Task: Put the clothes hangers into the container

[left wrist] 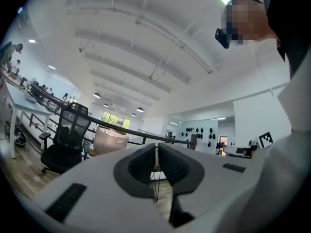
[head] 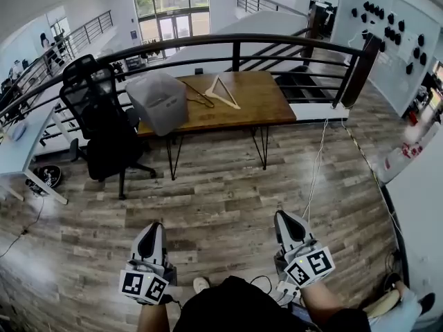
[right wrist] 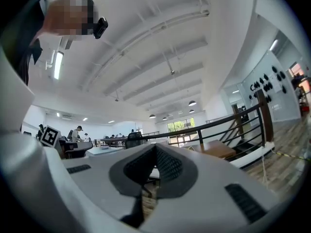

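Observation:
Two clothes hangers lie on a wooden table (head: 256, 106) across the room: a pale triangular hanger (head: 223, 92) and a darker wooden hanger (head: 200, 95) to its left. A grey container (head: 158, 102) stands on the table's left end; it also shows in the left gripper view as a beige container (left wrist: 110, 141). My left gripper (head: 156, 228) and right gripper (head: 284, 218) hang low near my body, far from the table, both shut and holding nothing. In the gripper views the left jaws (left wrist: 156, 147) and right jaws (right wrist: 155, 148) meet at their tips.
A black office chair (head: 104, 126) stands left of the table. A curved black railing (head: 235, 47) runs behind the table. A white desk (head: 21, 151) is at far left. A cable (head: 315, 171) trails over the wooden floor toward me.

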The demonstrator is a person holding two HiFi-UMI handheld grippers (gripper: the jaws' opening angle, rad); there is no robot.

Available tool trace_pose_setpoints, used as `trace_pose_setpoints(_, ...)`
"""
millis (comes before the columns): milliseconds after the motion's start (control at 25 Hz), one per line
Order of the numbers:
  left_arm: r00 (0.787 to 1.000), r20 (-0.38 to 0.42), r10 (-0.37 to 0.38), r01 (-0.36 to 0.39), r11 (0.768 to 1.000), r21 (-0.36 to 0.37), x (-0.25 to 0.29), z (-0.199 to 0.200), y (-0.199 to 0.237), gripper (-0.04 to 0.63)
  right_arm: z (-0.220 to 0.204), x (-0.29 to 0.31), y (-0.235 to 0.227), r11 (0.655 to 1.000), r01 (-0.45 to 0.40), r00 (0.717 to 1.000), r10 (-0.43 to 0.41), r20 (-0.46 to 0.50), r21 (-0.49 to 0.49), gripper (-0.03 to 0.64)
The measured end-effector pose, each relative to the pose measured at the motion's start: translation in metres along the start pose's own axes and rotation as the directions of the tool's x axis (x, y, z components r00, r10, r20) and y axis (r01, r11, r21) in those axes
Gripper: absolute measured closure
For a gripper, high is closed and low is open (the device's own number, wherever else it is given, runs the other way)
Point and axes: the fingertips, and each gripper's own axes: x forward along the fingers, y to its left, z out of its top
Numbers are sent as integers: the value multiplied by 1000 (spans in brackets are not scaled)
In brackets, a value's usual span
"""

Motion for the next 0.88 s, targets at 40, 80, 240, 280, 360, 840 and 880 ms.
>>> trace_pose_setpoints(40,1000,-7,-5,5,1000,1,1,-2,-3,568,0,-5,-3,1000,7,1000,-7,1,-1,624)
trace_pose_setpoints(80,1000,-13,-13,13,1000,3,3,-3,-8,568,0,-10,-7,1000,17,1000,-17,1,2,624)
trace_pose_setpoints(240,999,-25,-45,46,999,12,7,-4,-29,568,-1,-26,-24,998,60,998,-60,1,27,624)
trace_pose_setpoints(280,998,-28,-49,49,999,14,7,-5,-34,568,0,-30,-26,997,62,998,-63,7,35,624)
trace_pose_setpoints(360,998,-35,-50,51,999,18,6,-7,-43,566,4,-38,-29,997,58,998,-60,27,47,621)
trace_pose_setpoints(840,999,-35,-30,31,999,33,-6,-16,-77,516,12,-59,-27,1000,0,998,0,64,7,462)
trace_pose_setpoints(880,999,-35,-31,32,999,38,-7,-16,-81,420,12,-62,-29,1000,-1,998,1,65,1,413)
